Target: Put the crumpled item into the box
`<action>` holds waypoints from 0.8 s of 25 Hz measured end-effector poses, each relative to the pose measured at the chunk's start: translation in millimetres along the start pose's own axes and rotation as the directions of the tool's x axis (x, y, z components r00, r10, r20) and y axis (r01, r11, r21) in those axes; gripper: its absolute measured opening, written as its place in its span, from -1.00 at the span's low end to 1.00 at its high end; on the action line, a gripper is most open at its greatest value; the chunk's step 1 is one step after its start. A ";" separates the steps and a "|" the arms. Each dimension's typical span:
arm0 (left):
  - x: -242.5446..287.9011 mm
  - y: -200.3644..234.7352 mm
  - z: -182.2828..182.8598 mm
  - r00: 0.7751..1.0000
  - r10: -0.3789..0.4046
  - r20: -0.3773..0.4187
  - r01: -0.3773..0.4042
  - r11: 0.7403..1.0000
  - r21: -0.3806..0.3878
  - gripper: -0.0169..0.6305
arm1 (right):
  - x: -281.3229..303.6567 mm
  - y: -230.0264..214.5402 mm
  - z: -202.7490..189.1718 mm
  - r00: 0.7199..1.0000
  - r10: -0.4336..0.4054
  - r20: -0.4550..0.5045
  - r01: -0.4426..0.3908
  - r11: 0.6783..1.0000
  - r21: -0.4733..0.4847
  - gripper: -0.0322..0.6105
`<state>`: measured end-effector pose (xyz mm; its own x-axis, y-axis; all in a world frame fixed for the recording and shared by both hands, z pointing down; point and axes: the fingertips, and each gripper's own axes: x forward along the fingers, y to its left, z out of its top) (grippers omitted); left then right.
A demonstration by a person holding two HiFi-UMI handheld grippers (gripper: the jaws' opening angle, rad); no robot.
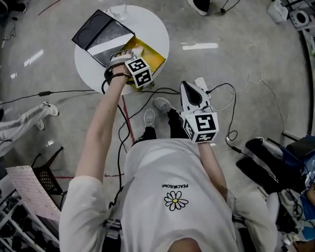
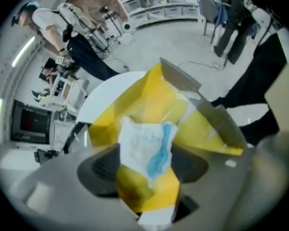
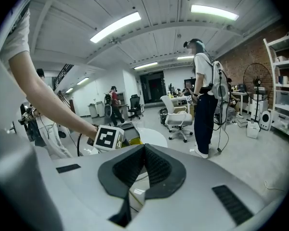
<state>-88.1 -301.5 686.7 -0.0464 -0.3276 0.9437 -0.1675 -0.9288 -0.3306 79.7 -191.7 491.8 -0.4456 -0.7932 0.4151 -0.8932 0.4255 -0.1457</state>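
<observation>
An open box with a yellow inside (image 1: pixel 153 60) and a dark lid (image 1: pixel 101 31) stands on the round white table (image 1: pixel 149 22). My left gripper (image 1: pixel 130 52) reaches over the box's near edge. In the left gripper view, the crumpled white and blue item (image 2: pixel 147 146) lies over the yellow box (image 2: pixel 204 126), between the wide-apart jaws of my left gripper (image 2: pixel 147 165), which stands open. My right gripper (image 1: pixel 186 85) hangs over the floor to the right of the table, away from the box. In its own view my right gripper (image 3: pixel 144 147) is shut with nothing in it.
Black cables (image 1: pixel 68 92) run over the concrete floor around the table. A red line (image 1: pixel 127 121) is marked on the floor by the person's shoes (image 1: pixel 149 117). A rack (image 1: pixel 29 190) stands lower left, equipment (image 1: pixel 299 156) at right. Other people (image 3: pixel 204 100) stand further off.
</observation>
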 end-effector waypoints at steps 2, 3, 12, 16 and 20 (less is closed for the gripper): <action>-3.8 1.6 1.3 1.000 -0.002 0.006 0.002 1.000 -0.010 -0.04 | 4.1 -0.6 6.3 1.000 0.009 0.013 -0.009 1.000 0.003 -0.89; -6.1 2.6 1.6 1.000 0.002 0.006 -0.002 1.000 -0.009 -0.04 | 5.7 -0.6 9.6 1.000 0.013 0.021 -0.014 1.000 0.003 -0.89; -28.2 8.6 7.3 0.998 0.011 0.054 -0.007 0.997 -0.079 -0.04 | 14.3 6.6 30.9 0.997 0.039 0.070 -0.038 0.999 -0.019 -0.89; -41.2 24.4 3.2 0.997 0.040 0.065 -0.033 0.994 -0.105 -0.05 | 19.3 11.1 41.9 0.994 0.061 0.090 -0.058 0.998 -0.039 -0.89; -57.5 34.8 -0.3 0.994 0.043 0.098 -0.026 0.985 -0.168 -0.05 | 22.4 20.3 51.2 0.990 0.094 0.104 -0.088 0.994 -0.060 -0.89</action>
<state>-91.6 -315.0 620.9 0.0435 -0.3826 0.9229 -0.3296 -0.8775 -0.3483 48.4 -223.2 452.1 -0.5317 -0.7905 0.3040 -0.8451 0.5191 -0.1281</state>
